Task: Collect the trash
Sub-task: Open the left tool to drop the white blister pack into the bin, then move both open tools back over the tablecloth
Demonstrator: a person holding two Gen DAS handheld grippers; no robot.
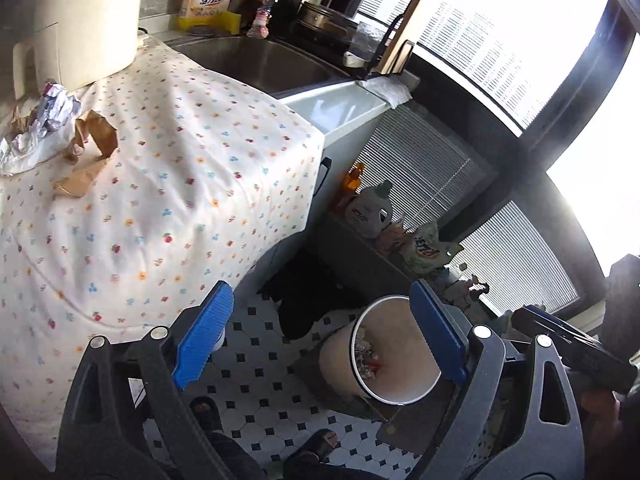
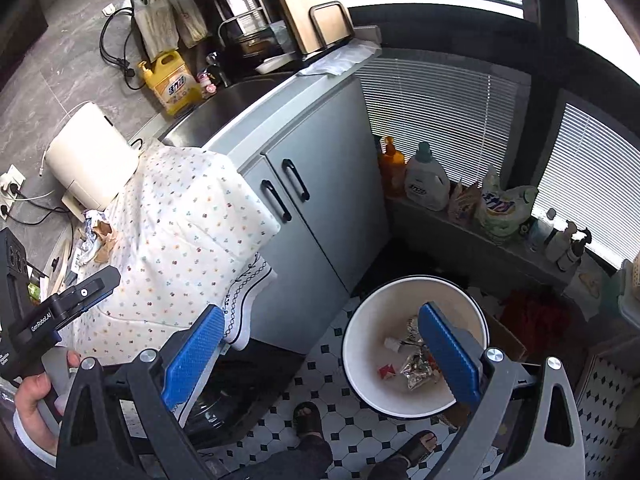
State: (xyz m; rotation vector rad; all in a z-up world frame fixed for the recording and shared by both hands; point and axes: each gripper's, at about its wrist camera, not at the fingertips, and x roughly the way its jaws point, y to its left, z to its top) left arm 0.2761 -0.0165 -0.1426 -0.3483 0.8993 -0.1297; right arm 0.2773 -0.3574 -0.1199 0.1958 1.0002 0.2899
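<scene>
A white bin [image 1: 340,364] with a dark rim stands on the tiled floor. In the right wrist view the bin [image 2: 400,300] holds crumpled foil [image 2: 418,368] and a red-and-white scrap [image 2: 386,370]. My right gripper [image 2: 320,352] hangs above it, open and empty. My left gripper [image 1: 320,336] is open and empty too, between the cloth's edge and the bin. On the flowered tablecloth [image 1: 168,184] lie crumpled white paper [image 1: 52,116], a torn brown paper bag [image 1: 94,136] and a flat brown scrap [image 1: 76,182]. The same heap of trash [image 2: 100,232] shows far left.
A grey cabinet [image 2: 320,184] with a sink [image 1: 260,60] stands beside the covered table. A white appliance [image 2: 92,160] and a yellow detergent jug [image 2: 172,84] sit behind. Bottles [image 2: 428,176] line a low ledge by the blinds. The person's sandalled feet [image 2: 308,416] are near the bin.
</scene>
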